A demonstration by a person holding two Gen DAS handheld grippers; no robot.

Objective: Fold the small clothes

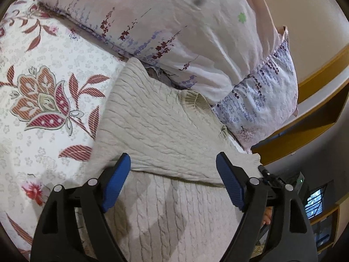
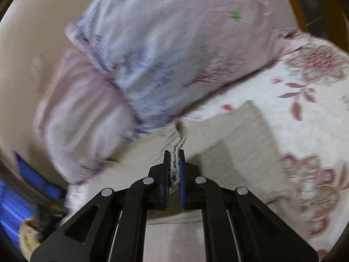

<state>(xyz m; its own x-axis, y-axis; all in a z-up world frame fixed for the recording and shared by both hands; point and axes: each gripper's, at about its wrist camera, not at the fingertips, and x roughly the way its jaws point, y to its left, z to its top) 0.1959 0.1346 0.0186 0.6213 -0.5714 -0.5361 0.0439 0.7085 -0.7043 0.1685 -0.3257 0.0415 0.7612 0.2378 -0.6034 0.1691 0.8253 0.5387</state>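
Left wrist view gives me one cream cable-knit sweater (image 1: 157,118) spread on the floral bedsheet (image 1: 43,87). Its long axis runs from near me toward the far side, tilted to the left, with the ribbed collar (image 1: 194,99) on the far right edge, close against the pillow (image 1: 174,32). A folded layer lies across the near part of the garment, its edge running left to right just beyond my fingertips. My left gripper (image 1: 173,174) hangs over that edge with its two blue pads (image 1: 115,183) spread wide and nothing between them. The near end of the sweater is cut off behind the gripper body.

From the right wrist the frame is smeared by motion, so knit detail is hard to read. My right gripper (image 2: 174,170) has its pads pressed together on a bunched ridge of the sweater (image 2: 229,144), and the fabric rises in a crease from the fingertips toward the far side. The pillow (image 2: 170,50) sits just beyond. I count two pillows there, a second pinkish one (image 2: 82,113) to the left of the first, though blur makes their shared edge uncertain. At the far left something blue (image 2: 13,207) shows, which I cannot identify. The bedsheet (image 2: 305,109) fills the right side.
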